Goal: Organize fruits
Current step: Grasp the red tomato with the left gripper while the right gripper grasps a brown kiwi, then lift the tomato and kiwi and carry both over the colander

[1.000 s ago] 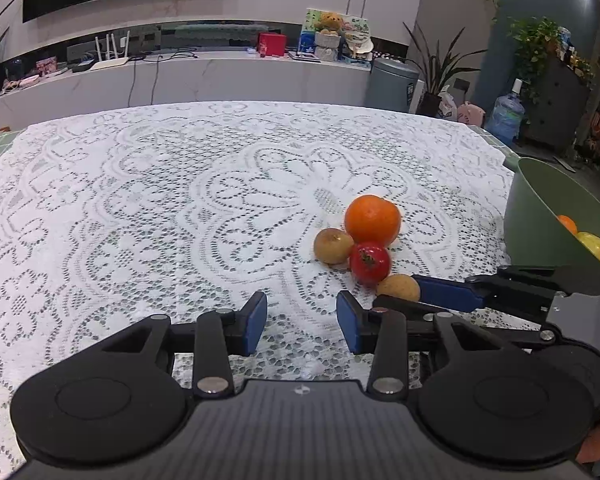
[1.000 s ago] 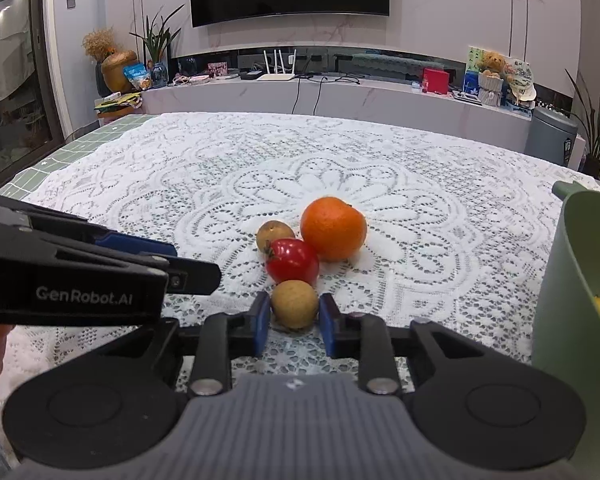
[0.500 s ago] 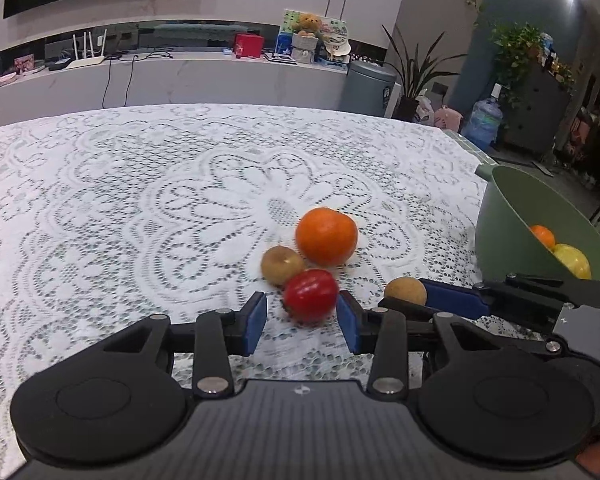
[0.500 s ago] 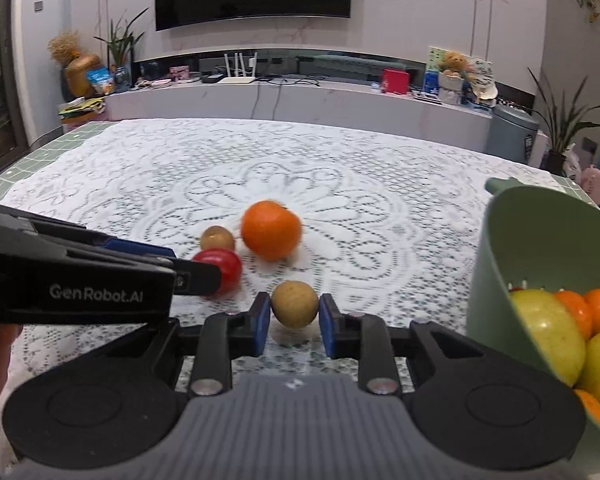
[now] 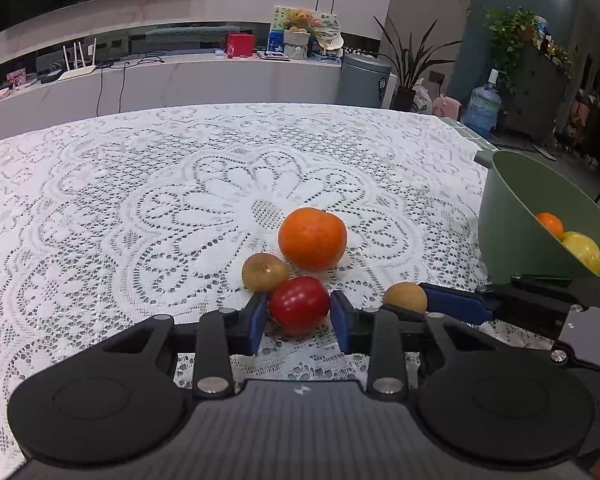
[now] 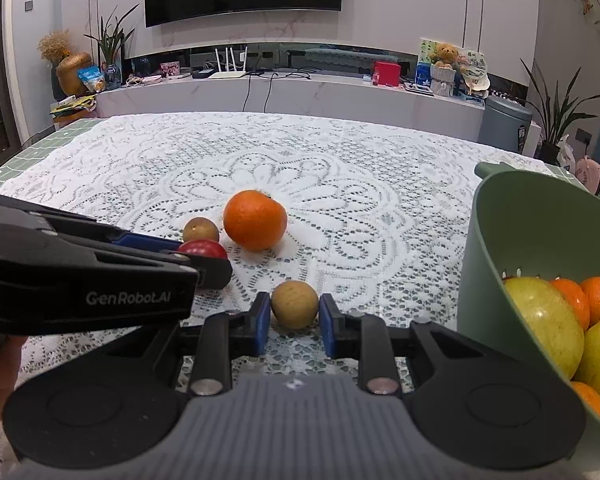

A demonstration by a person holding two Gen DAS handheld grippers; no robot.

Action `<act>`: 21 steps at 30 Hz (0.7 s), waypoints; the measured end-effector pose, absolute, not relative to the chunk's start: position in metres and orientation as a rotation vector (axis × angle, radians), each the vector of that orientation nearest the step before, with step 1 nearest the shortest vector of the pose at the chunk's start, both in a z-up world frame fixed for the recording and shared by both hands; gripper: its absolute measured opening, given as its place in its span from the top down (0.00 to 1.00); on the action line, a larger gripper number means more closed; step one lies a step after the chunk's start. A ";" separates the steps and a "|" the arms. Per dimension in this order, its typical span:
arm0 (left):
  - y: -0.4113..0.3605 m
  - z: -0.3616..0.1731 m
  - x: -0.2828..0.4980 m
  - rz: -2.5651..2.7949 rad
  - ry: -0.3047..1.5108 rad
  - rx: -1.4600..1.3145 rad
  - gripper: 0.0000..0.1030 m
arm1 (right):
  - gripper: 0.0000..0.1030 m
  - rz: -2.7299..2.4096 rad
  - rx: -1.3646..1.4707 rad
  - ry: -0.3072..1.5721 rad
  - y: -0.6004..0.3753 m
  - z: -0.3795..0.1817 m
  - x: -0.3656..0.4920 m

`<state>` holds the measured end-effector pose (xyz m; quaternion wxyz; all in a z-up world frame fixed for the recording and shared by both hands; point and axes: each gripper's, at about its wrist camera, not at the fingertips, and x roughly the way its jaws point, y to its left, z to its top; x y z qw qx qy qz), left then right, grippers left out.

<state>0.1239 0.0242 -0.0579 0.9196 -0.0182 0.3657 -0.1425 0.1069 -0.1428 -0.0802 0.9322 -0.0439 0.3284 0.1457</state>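
My left gripper (image 5: pixel 299 320) has its jaws around a red tomato (image 5: pixel 299 305) on the lace cloth; the pads sit close on both sides. An orange (image 5: pixel 312 238) and a small brown fruit (image 5: pixel 265 271) lie just beyond it. My right gripper (image 6: pixel 294 322) is shut on a tan round fruit (image 6: pixel 294 304) and holds it near the table. That fruit also shows in the left wrist view (image 5: pixel 405 298). The green bowl (image 6: pixel 496 240) stands to the right with several oranges and yellow-green fruits inside. The left gripper body hides part of the tomato (image 6: pixel 204 249) in the right wrist view.
A white lace tablecloth (image 5: pixel 120 200) covers the table. The bowl (image 5: pixel 508 216) stands near the table's right edge. A grey bin (image 5: pixel 363 80) and plants stand beyond the far edge, with a long white counter behind.
My left gripper moved forward and its jaws closed in around the tomato. My right gripper carried the tan fruit to the right, away from the group and closer to the bowl.
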 end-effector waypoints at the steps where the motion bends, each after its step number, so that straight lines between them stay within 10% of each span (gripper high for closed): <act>1: 0.024 -0.058 0.124 -0.294 0.752 -0.036 0.64 | 0.78 0.299 -0.091 0.671 -0.143 -0.080 0.107; 21: 0.030 -0.006 0.077 -0.272 0.682 -0.054 0.64 | 0.78 0.305 -0.154 0.524 -0.154 -0.023 0.057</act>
